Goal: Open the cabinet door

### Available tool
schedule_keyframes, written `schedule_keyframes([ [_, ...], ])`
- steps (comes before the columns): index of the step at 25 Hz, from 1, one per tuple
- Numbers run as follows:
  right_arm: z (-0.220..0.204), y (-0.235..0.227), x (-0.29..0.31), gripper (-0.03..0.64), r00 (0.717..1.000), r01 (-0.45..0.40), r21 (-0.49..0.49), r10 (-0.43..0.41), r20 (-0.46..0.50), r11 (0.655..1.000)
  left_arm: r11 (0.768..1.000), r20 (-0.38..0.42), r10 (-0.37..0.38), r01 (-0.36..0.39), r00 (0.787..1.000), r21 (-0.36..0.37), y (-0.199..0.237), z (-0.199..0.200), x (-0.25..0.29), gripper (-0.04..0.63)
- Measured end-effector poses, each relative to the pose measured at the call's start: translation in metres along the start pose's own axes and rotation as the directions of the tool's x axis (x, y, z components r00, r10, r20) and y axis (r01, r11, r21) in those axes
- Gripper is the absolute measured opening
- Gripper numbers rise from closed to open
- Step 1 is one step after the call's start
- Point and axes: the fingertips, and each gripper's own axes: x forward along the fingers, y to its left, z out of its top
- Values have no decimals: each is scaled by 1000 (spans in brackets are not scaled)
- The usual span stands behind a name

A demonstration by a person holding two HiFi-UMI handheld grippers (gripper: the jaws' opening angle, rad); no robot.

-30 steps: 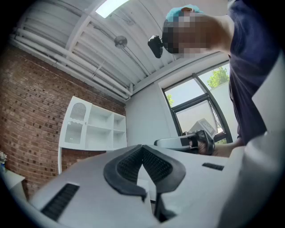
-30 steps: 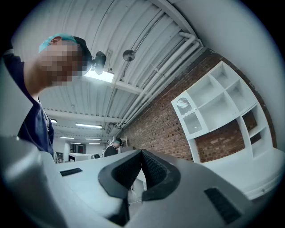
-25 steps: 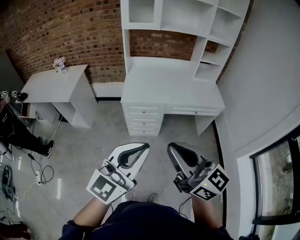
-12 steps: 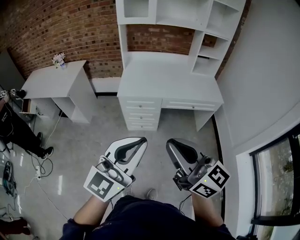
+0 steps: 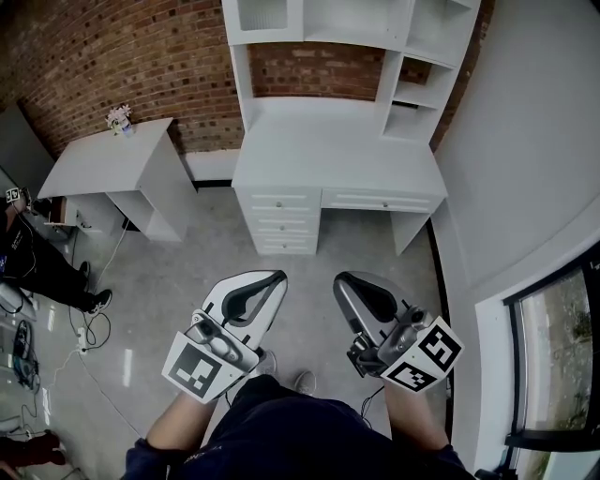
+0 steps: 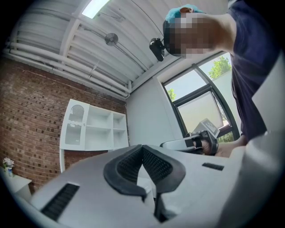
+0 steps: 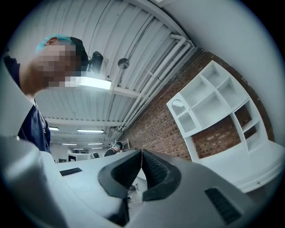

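Cabinet door (image 5: 264, 15) in the white hutch (image 5: 242, 75) looks light and rigid, probably best pinched at its free edge; left gripper (image 5: 273, 279) and right gripper (image 5: 344, 281) are closed, empty.

**A:** What lies between me and the cabinet door (image 5: 263, 15)?

**B:** I see bare floor (image 5: 309, 267) ahead of the left gripper (image 5: 271, 277) and the right gripper (image 5: 344, 280), both with jaws pressed together; beyond that stretch the table (image 5: 337, 164) and its drawers (image 5: 286, 223) stand square across my way; its top is bare; the door sits above it, at the left end of the hutch (image 5: 394, 70).

**A:** And to the sides?

**B:** The grey wall (image 5: 525, 159) runs close on my right; on my left a smaller table (image 5: 103, 169) stands apart, with open floor between the two; further left, cables (image 5: 89, 337) and a person's legs (image 5: 42, 267) clutter the floor.
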Motion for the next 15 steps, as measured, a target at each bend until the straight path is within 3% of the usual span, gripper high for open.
schedule_keyframes([
  [8,-2,-14,7,28,1000,12,1,-12,-20,1000,1000,11,2,-2,1000,-10,11,-5,10,9],
  [15,-10,-36,39,28,999,21,-2,-21,-41,1000,1000,17,2,-2,1000,-26,47,-18,21,8],
])
